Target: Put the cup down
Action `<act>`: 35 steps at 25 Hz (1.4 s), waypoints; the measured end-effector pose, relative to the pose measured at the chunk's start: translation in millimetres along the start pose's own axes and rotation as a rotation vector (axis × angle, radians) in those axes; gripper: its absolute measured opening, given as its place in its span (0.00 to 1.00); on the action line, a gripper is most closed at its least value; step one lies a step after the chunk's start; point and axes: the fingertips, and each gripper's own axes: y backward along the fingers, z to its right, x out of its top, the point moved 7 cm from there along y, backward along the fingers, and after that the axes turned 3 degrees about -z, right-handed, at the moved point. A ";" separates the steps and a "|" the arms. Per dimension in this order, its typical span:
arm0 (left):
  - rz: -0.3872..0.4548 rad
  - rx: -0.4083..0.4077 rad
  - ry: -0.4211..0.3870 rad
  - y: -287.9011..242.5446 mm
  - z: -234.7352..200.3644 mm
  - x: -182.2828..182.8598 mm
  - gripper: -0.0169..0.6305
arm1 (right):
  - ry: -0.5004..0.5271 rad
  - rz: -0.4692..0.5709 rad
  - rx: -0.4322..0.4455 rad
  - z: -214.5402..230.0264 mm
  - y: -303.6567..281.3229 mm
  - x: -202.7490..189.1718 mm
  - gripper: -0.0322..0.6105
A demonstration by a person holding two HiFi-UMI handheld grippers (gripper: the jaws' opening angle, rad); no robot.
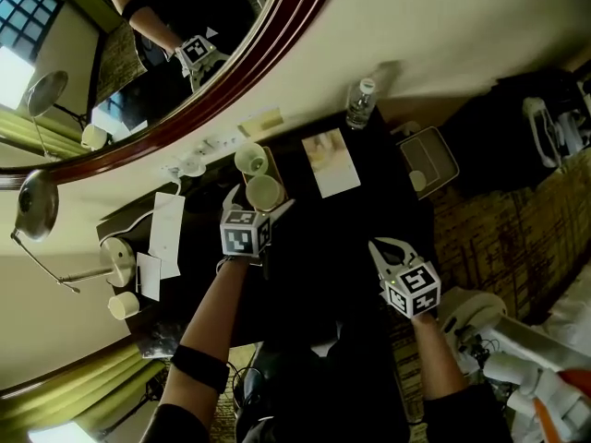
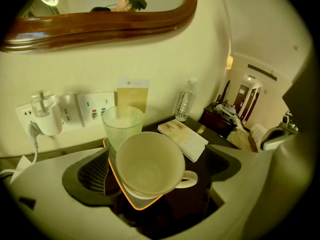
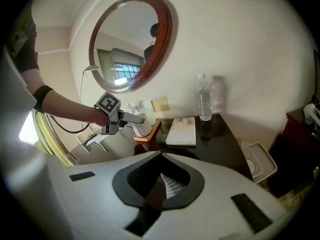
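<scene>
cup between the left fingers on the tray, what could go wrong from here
The cup stands between the open fingers of the left gripper; a crooked pull-back could catch its handle and tip it. The glass stands close behind it on the tray, so a nudge might knock them together.

a dark, glossy tabletop (image 1: 355, 247) stands against a cream wall. at its back left part lies a flat tray (image 2: 121, 183) with a glowing orange rim, one corner pointing toward the front edge. just right of the tray, and apart from it, a pale booklet (image 1: 331, 162) lies flat on the dark top. behind the booklet, close to the wall, a clear plastic water bottle (image 1: 360, 104) with a white cap stands upright. further left, white papers (image 1: 166, 221) and a round cream lamp base (image 1: 117, 257) rest on a dark surface; whether it is part of the same table cannot be told.
</scene>
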 end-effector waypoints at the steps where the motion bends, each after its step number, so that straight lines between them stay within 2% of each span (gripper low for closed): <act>1: -0.012 0.005 -0.002 0.1 0.8 4.1 0.93 | -0.004 -0.003 0.000 0.4 0.2 -1.7 0.05; 10: -0.072 0.014 -0.020 -11.3 -2.8 12.6 0.91 | -0.019 -0.009 -0.018 13.4 2.9 -5.5 0.05; 11: -0.077 0.019 -0.026 -12.3 -3.6 12.8 0.88 | -0.021 -0.009 -0.018 14.3 2.7 -4.7 0.05; 13: -0.084 0.036 -0.040 -13.4 -5.9 12.5 0.71 | -0.023 -0.009 -0.018 16.0 1.9 -3.4 0.05; 14: -0.083 0.040 -0.045 -13.5 -6.3 12.5 0.70 | -0.023 -0.009 -0.018 16.7 1.6 -3.1 0.05; 30: -0.052 0.028 -0.090 -4.8 7.0 15.1 0.68 | -0.035 0.010 -0.023 28.6 8.7 -4.4 0.05; 35: -0.003 -0.033 -0.168 -3.9 32.7 17.1 0.68 | -0.041 0.026 -0.027 30.2 16.8 -3.9 0.05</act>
